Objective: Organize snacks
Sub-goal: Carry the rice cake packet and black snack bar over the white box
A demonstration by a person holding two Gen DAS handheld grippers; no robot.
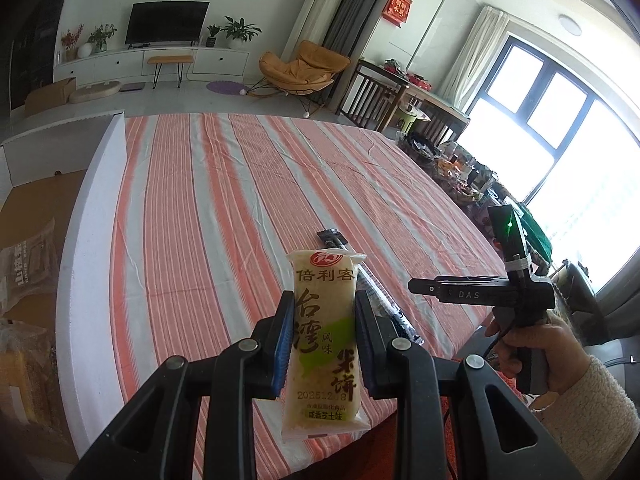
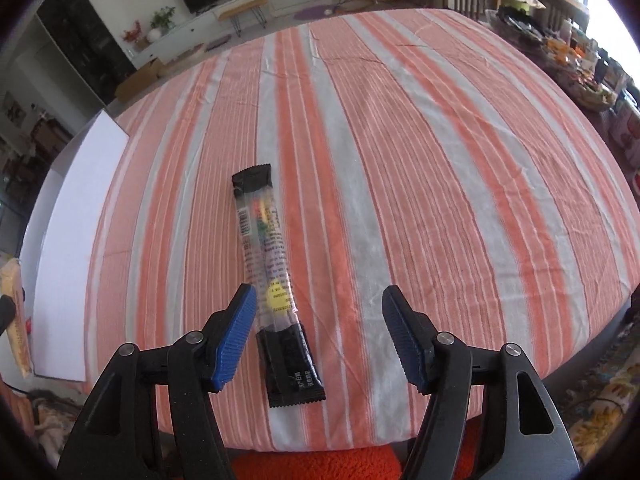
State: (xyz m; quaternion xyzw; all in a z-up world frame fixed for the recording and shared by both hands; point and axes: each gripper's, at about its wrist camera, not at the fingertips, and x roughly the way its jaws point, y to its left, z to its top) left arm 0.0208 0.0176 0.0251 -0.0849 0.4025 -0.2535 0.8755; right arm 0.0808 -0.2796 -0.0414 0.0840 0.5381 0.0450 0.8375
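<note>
I'm holding one flat, crinkly rice-cracker packet [image 1: 322,344] upright in the left tool [image 1: 322,334], its ribbed blue pads [image 1: 282,344] pressing on both long edges. My right tool [image 2: 318,334] is hanging wide open over one long, slim stick pack [image 2: 274,280], clear-bodied with black ends, lying on the striped cloth tabletop [image 2: 440,160]; its small print is too blurred to read.

Orange-and-white striped tablecloth [image 2: 400,160], pale yellow-green rice cracker pack [image 1: 325,340], clear black-ended snack stick [image 2: 276,280].
</note>
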